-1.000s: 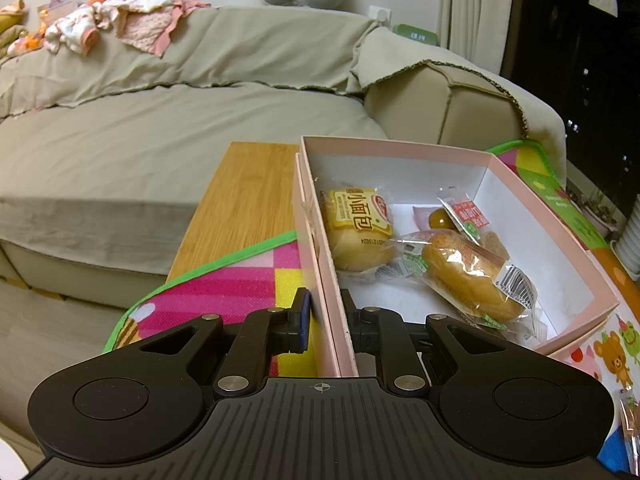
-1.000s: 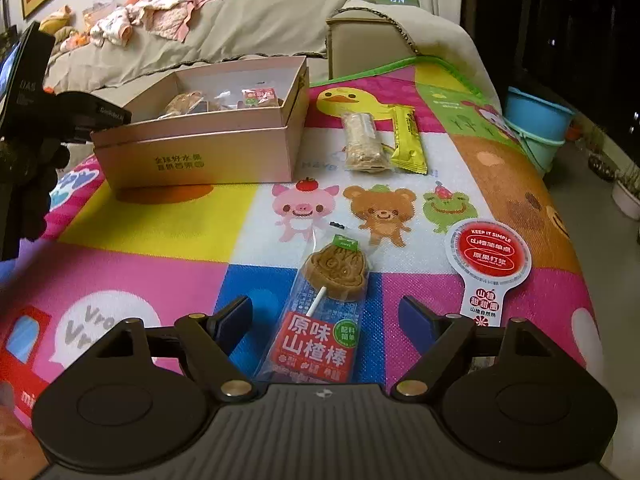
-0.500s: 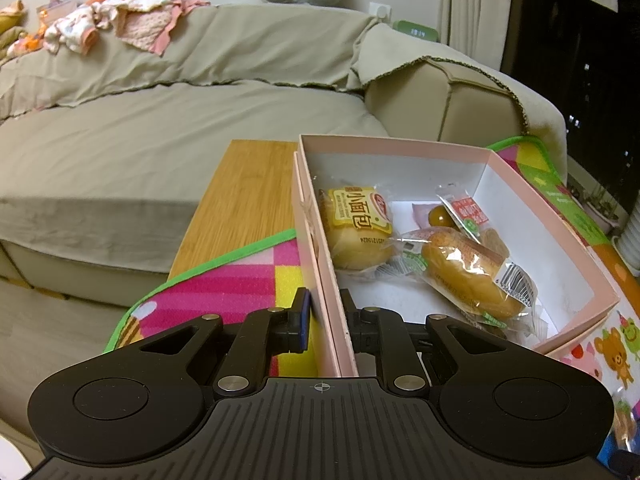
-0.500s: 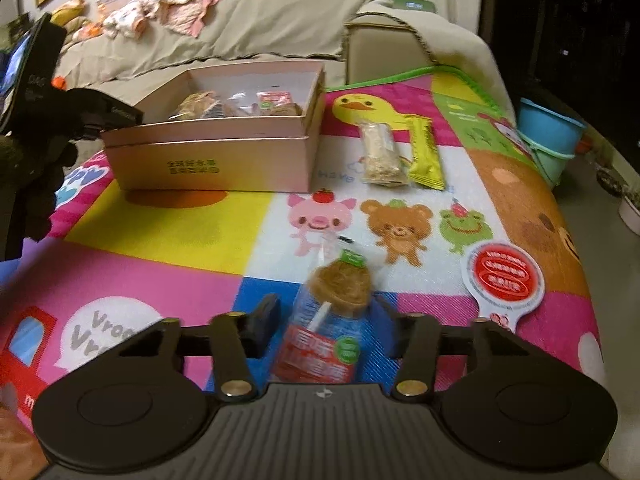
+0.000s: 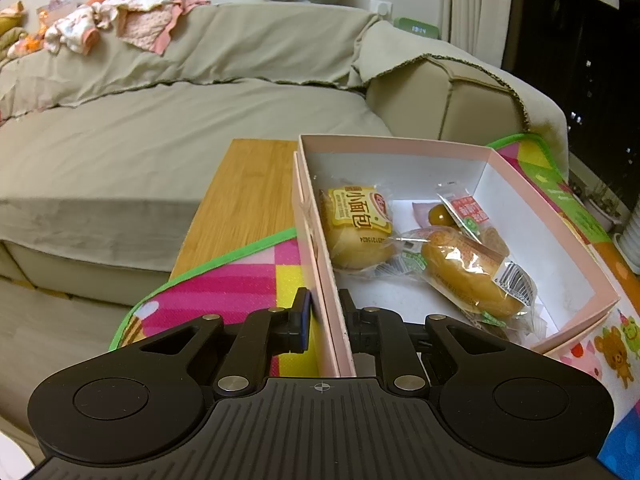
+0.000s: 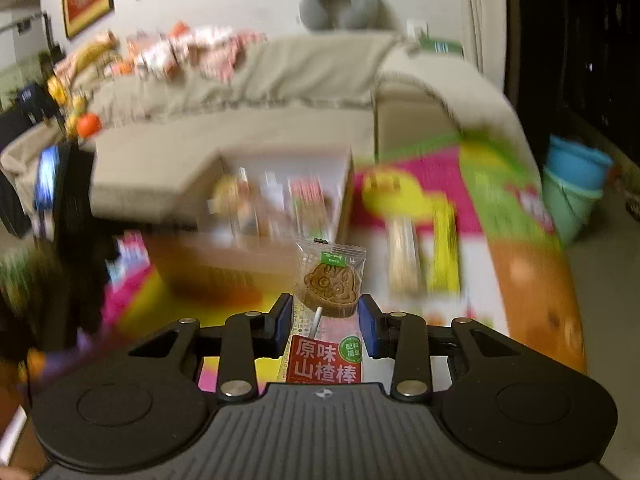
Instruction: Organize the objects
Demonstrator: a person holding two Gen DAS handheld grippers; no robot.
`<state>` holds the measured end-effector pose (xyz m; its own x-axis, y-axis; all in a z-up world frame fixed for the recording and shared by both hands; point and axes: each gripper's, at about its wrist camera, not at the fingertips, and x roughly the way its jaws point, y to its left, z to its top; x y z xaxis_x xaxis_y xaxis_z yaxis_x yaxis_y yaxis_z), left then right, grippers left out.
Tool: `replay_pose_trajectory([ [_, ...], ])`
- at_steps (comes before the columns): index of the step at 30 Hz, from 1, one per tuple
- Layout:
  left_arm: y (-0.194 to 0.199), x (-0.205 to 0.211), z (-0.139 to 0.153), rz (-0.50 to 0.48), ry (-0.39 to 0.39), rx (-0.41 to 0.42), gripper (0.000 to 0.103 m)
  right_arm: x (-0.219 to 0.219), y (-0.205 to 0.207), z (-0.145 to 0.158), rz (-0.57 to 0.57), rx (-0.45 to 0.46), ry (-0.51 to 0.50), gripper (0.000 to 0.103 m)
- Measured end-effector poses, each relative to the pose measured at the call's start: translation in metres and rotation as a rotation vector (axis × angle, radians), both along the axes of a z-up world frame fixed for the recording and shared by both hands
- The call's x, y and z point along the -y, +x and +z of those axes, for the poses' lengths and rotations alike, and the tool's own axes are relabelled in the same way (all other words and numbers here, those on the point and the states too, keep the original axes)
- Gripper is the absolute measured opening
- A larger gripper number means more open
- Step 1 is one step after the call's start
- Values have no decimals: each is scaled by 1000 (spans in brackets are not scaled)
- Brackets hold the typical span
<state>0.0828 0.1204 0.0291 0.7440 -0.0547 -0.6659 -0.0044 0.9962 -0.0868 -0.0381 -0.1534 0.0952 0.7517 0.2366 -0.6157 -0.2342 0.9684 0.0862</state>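
Observation:
My left gripper (image 5: 324, 316) is shut on the near left wall of the pink cardboard box (image 5: 400, 146), one finger outside, one inside. The box holds a yellow-labelled bun (image 5: 356, 228), a wrapped long bun (image 5: 468, 272) and small snack packets (image 5: 464, 210). My right gripper (image 6: 325, 322) is shut on a wrapped hawthorn lollipop (image 6: 329, 286) with a red label and holds it up above the mat. The box (image 6: 280, 200) shows blurred ahead of it, to the left.
The colourful play mat (image 5: 240, 276) covers a wooden table (image 5: 248, 188) in front of a beige sofa (image 5: 160, 120). Two snack bars (image 6: 424, 248) lie on the mat right of the box. Blue and green buckets (image 6: 576, 184) stand on the floor at the right.
My right gripper closed on the lollipop and lifted it off the mat, the view swinging up toward the box. My left gripper stayed clamped on the box wall.

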Motion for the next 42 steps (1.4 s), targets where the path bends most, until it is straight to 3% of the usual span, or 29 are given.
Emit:
replay_pose_trajectory([
  [9,-1,-2,-2,-6,-17,6,18,-33,82,70,76,180,65,36],
  [15,-1,-3,-2,-8,-24,9,18,-53,132,68,82,170,66,40],
  [21,0,-4,-3,-2,-36,10,18,-29,102,30,30,94,6,44],
  [32,0,-2,-3,3,-33,4,18,32,15,-25,-131,-18,-123,67],
  [42,-1,-2,-3,7,-26,-2,18,59,-41,-71,-249,-137,-174,74],
])
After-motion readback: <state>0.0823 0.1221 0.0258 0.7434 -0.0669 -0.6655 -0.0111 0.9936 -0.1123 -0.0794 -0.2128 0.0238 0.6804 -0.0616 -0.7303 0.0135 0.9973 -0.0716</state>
